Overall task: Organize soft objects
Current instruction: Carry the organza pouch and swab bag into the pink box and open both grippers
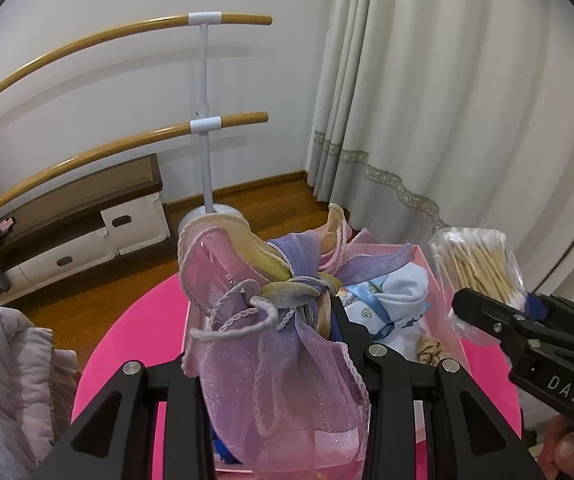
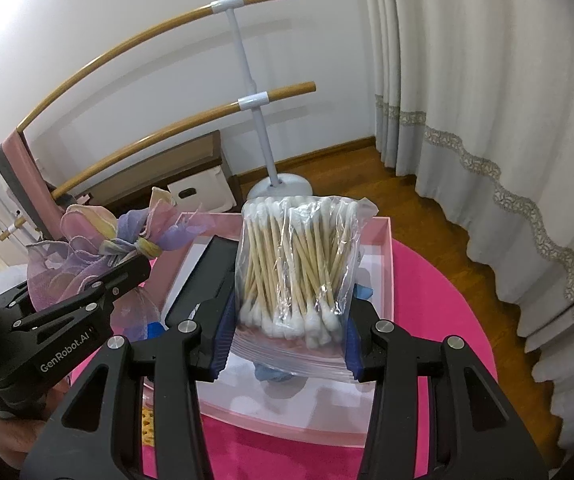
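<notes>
Left gripper (image 1: 283,344), pinching a sheer pink-and-lilac organza scarf (image 1: 263,312) whose knotted middle sits between its fingers, the loose folds spilling forward and down over a pink box (image 1: 423,254). Right gripper (image 2: 287,344), pressed against both sides of a clear bag of cotton swabs (image 2: 295,268) held upright between its blue pads (image 2: 223,336), directly above the same pink box (image 2: 387,280), which rests on a round magenta counter (image 2: 447,320). Inside the box, beside the scarf, lie a pale blue cloth (image 1: 399,292) with a blue ribbon and a tan scrunchie (image 1: 431,350).
</notes>
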{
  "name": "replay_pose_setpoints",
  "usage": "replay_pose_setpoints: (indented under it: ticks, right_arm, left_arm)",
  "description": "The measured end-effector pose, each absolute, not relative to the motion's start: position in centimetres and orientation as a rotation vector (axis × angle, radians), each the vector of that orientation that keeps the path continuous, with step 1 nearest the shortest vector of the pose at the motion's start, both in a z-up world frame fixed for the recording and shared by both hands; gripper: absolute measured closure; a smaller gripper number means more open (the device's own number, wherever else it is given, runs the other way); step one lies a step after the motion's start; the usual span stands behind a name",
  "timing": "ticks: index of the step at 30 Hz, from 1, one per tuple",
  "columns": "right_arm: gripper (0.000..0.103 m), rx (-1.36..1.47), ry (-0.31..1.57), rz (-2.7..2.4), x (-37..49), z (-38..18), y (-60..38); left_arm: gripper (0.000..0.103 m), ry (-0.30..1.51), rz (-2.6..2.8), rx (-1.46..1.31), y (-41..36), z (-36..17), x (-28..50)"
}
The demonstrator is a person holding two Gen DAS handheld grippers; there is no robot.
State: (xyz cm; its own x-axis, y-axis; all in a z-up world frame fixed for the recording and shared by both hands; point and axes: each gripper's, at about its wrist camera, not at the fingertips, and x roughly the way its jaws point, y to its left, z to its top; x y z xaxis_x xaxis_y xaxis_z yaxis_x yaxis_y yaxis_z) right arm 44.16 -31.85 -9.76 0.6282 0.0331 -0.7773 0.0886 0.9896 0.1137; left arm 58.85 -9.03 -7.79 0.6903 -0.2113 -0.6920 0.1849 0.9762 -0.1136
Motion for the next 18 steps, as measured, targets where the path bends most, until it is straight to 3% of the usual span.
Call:
replay_pose_setpoints:
  ticks: [6, 8, 14, 16, 18]
  right_arm:
    - [0.060, 0.152, 0.925, -0.042, 44.0, -11.0, -32.1]
    - [0.059, 0.154, 0.935, -0.049, 44.0, -11.3, -32.3]
    - [0.032, 0.157, 0.933, -0.065, 43.5, -11.4, -32.6]
    - [0.025, 0.163, 0.930, -0.069, 43.2, -11.4, -32.7]
    - [0.005, 0.177, 0.923, -0.073, 43.1, -11.3, -32.8]
  left_arm:
    - [0.065, 0.802, -0.227, -0.019, -9.3, -8.5, 59.3]
    - [0.056, 0.809, -0.228, -0.015, -9.5, -8.7, 59.5]
    - [0.015, 0.799, -0.200, -0.008, -9.7, -9.0, 59.7]
    - [0.013, 0.794, -0.187, -0.006, -9.6, -9.1, 59.5]
    - [0.012, 0.793, -0.178, -0.009, -9.5, -9.2, 59.4]
